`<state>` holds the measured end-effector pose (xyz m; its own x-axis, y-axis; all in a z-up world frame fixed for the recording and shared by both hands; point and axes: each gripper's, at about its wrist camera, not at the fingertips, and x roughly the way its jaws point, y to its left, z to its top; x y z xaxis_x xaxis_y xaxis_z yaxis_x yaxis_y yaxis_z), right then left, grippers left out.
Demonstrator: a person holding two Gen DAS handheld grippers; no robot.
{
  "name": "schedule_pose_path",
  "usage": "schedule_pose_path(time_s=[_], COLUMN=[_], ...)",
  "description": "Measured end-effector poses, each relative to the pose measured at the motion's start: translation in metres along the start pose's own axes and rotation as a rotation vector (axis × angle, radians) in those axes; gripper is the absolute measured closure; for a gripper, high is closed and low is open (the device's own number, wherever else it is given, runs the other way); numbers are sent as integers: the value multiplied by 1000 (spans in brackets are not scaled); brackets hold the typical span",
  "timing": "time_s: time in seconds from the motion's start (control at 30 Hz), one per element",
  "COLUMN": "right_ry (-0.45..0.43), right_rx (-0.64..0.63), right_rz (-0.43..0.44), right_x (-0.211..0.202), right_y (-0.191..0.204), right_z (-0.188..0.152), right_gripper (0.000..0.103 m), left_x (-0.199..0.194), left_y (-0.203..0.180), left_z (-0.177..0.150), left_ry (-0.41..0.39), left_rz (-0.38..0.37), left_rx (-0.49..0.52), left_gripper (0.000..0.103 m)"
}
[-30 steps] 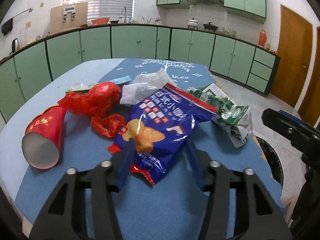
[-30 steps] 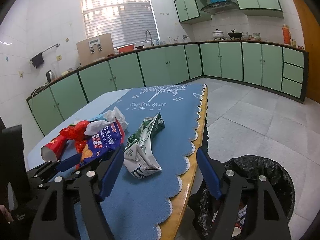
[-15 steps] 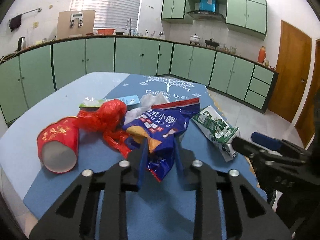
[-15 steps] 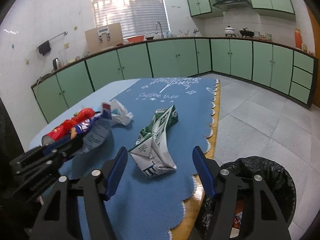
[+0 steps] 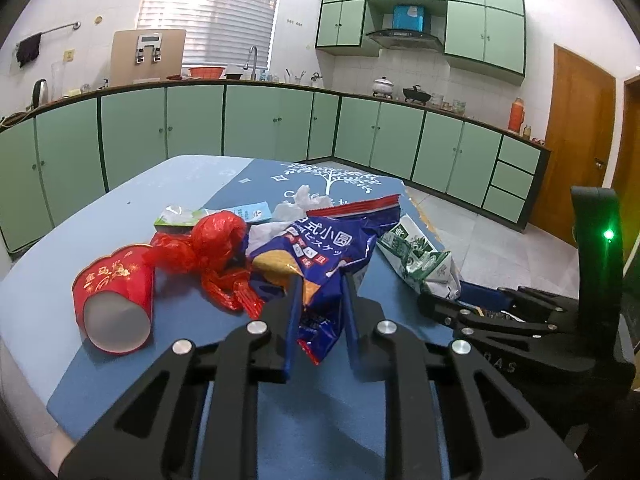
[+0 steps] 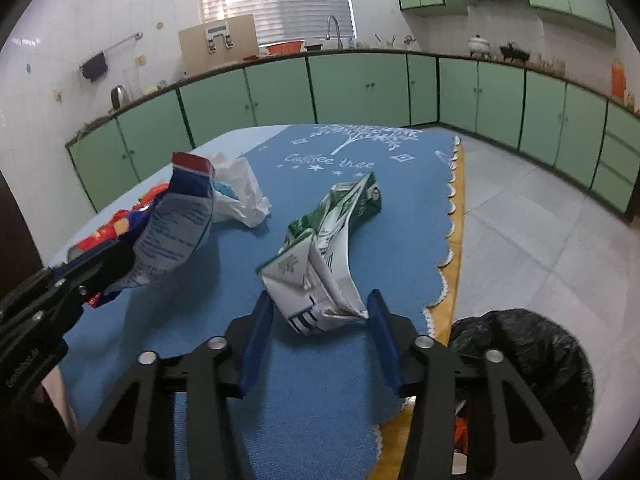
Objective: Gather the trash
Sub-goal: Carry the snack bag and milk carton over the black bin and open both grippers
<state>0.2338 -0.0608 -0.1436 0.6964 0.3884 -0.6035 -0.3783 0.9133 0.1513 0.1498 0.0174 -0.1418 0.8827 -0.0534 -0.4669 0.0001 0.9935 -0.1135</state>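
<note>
My left gripper is shut on the blue snack bag and holds it lifted off the table; the bag also shows in the right wrist view. My right gripper is open, its fingers on either side of the near end of the crushed green-and-white carton, which lies on the blue tablecloth. The carton also shows in the left wrist view. A black-lined trash bin stands on the floor at the right of the table.
On the table lie a red paper cup on its side, a crumpled red plastic bag, white crumpled tissue and a flat green-blue packet. Green kitchen cabinets run behind. The table's scalloped edge is at the right.
My left gripper closed on the snack bag and raised it off the table. My right gripper moved forward until its open fingers straddle the carton's near end.
</note>
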Motion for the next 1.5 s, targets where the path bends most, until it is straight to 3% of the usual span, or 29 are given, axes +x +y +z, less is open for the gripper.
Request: schedule_pose_path(time_s=[0.27, 0.5, 0.77, 0.97, 1.17, 1.23, 1.3, 1.33, 1.5], right_ry=[-24, 71, 8, 45, 56, 51, 50, 66, 48], right_rx=[-24, 21, 23, -22, -13, -1, 10, 18, 8], right_rz=[43, 105, 63, 55, 97, 96, 99, 107, 113], right_x=[-23, -34, -33, -11, -5, -4, -2, 2, -5], right_y=[2, -3, -3, 5, 6, 3, 1, -1, 1], right_z=[-3, -18, -8, -3, 0, 2, 3, 4, 5], right_gripper=[59, 57, 29, 22, 22, 23, 39, 54, 57], left_x=[-13, -18, -14, -14, -13, -13, -13, -13, -12], left_y=[-3, -11, -11, -10, -10, -9, -9, -9, -9], left_z=[5, 4, 3, 2, 2, 1, 1, 1, 1], left_ry=[-47, -45, -37, -35, -31, -30, -30, -29, -28], left_rz=[-19, -51, -48, -45, -41, -42, -42, -42, -43], left_rx=[3, 14, 24, 22, 14, 11, 12, 12, 12], left_gripper=[85, 85, 85, 85, 85, 85, 85, 85, 85])
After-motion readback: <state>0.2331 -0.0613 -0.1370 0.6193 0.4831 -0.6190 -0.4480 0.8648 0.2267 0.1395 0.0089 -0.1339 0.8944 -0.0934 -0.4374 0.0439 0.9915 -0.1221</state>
